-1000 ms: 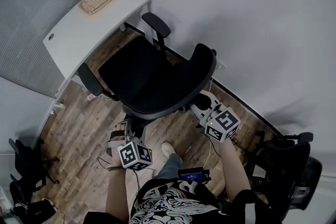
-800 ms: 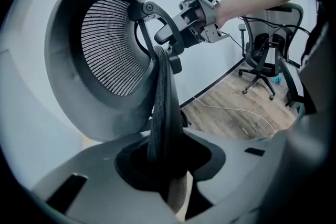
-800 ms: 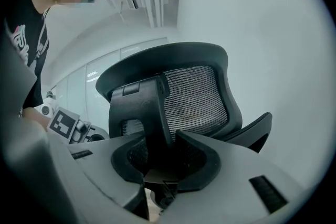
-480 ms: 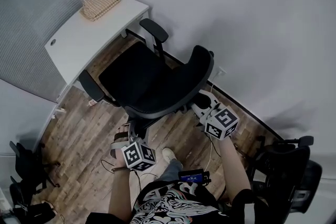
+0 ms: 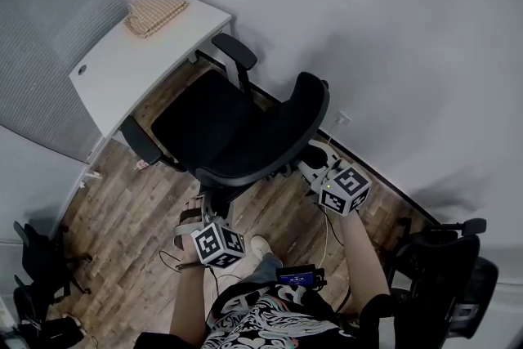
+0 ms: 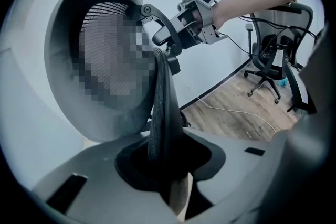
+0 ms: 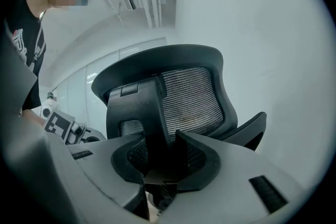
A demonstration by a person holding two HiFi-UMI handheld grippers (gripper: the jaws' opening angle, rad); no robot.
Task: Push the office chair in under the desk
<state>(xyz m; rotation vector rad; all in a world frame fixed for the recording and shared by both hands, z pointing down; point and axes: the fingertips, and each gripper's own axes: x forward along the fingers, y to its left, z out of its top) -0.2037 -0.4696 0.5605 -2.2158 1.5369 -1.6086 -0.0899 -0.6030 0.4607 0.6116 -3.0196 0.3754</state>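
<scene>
A black office chair (image 5: 208, 127) stands on the wood floor with its seat facing the white desk (image 5: 122, 65) at the upper left. Its front edge is close to the desk. Behind the curved backrest (image 5: 286, 135), my left gripper (image 5: 196, 217) is at the lower left edge and my right gripper (image 5: 309, 167) at the right. In the left gripper view, the left gripper (image 6: 168, 162) is shut on the backrest's thin dark edge (image 6: 161, 107). In the right gripper view, the right gripper (image 7: 157, 157) grips the black back support (image 7: 142, 113) below the mesh.
A woven mat (image 5: 155, 11) lies on the desk's far end. A grey partition (image 5: 41, 29) stands left of the desk and a white wall (image 5: 392, 37) runs on the right. A second black chair (image 5: 445, 274) is at the lower right, and a cable (image 6: 231, 110) lies on the floor.
The chair has rolled a little toward the desk, up and left in the head view. Both grippers have followed it, still holding the backrest.
</scene>
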